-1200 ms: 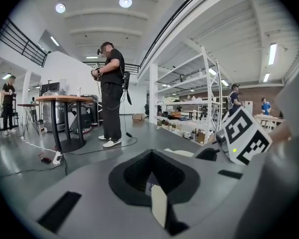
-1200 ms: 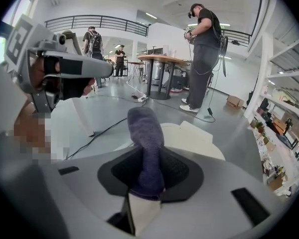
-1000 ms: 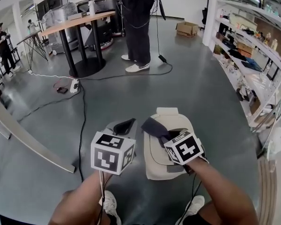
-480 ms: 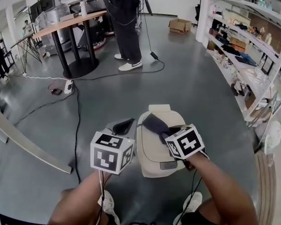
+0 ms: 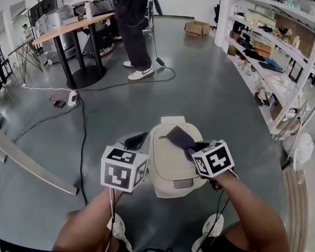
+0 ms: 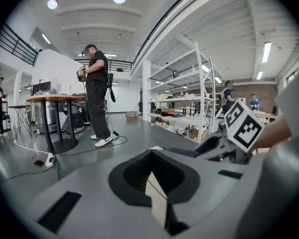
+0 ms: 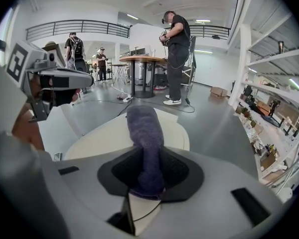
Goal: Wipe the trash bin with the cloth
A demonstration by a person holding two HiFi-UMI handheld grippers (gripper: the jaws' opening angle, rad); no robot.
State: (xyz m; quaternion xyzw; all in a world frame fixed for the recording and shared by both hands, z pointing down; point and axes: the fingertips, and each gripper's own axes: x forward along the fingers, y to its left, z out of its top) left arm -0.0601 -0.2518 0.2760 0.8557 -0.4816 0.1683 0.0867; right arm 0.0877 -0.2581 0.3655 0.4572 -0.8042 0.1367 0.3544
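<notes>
The right gripper (image 7: 150, 172) has its jaws pinching one end of a dark purple cloth (image 7: 145, 131). The free end reaches ahead of the jaws and lies on the lid of the beige trash bin (image 5: 170, 164) just below them. The left gripper (image 6: 152, 176) has its jaws pressed together on nothing, beside the bin. The cloth looks soft and light, so a deep hold at its end seems best. The bin looks stiff and smooth and may slide.
</notes>
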